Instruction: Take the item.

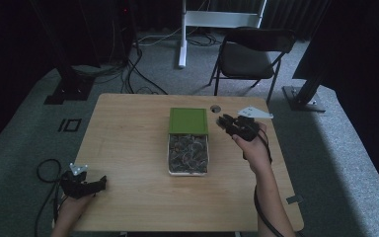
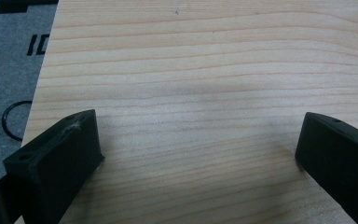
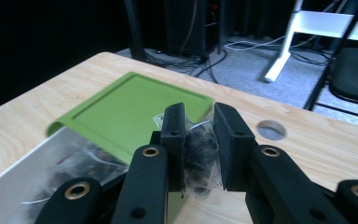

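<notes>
One small clear packet (image 3: pixel 198 161) of dark pieces sits clamped in the right gripper (image 3: pixel 199 154) just beside the green lid (image 1: pixel 188 120) and open box (image 1: pixel 188 170), so carry it level and clear before releasing, left gripper (image 2: pixel 198 154) idle with jaws apart.

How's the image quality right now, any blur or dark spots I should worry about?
High view: dim, room edges nearly black, table readable. Left gripper view: sharp wood grain, soft shadow between the jaws. Right gripper view: small clear packet in the right gripper is fairly sharp; the green lid smears at its near-left edge.
</notes>
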Motion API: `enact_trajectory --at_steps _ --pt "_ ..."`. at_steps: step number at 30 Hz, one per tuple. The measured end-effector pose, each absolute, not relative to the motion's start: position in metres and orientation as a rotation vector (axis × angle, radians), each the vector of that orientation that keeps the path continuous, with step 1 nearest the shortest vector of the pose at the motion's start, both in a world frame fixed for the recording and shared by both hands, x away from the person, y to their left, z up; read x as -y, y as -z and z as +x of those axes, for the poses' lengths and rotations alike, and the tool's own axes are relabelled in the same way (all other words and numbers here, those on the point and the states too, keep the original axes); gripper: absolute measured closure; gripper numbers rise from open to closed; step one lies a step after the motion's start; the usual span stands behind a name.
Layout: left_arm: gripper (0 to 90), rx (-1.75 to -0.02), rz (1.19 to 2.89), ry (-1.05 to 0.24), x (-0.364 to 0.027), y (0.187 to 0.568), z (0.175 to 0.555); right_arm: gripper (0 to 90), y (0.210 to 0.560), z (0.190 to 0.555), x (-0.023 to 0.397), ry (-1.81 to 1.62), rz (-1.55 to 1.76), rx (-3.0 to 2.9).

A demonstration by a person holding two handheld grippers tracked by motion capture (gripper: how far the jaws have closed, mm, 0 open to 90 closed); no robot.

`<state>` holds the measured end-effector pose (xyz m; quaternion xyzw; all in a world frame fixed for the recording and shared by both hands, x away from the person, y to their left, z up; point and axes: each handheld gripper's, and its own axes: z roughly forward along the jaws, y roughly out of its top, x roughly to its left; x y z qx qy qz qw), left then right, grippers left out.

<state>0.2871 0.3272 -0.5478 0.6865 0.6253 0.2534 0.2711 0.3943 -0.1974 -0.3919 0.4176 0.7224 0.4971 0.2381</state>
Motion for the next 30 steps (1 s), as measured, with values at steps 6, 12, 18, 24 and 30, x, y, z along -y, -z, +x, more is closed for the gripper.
enact_trajectory --at_steps 6,12,18,24,30 --pt "0.5 -1.685 1.849 -0.682 -0.327 0.548 0.287 75.5 0.391 0.4 0.216 -1.318 1.189 -1.941" --pt "0.5 -1.684 1.849 -0.682 -0.327 0.548 0.287 75.5 0.389 0.405 0.235 -1.277 1.219 -1.915" --pt "0.5 -1.684 1.85 -0.682 -0.327 0.548 0.287 75.6 0.387 0.413 0.255 -1.241 1.267 -1.877" --pt "0.5 -1.684 1.849 -0.682 -0.327 0.548 0.287 75.5 0.387 0.42 0.27 -1.208 1.308 -1.853" --pt "0.5 -1.685 1.849 -0.682 -0.327 0.548 0.287 75.5 0.391 0.428 0.286 -1.184 1.362 -1.824"
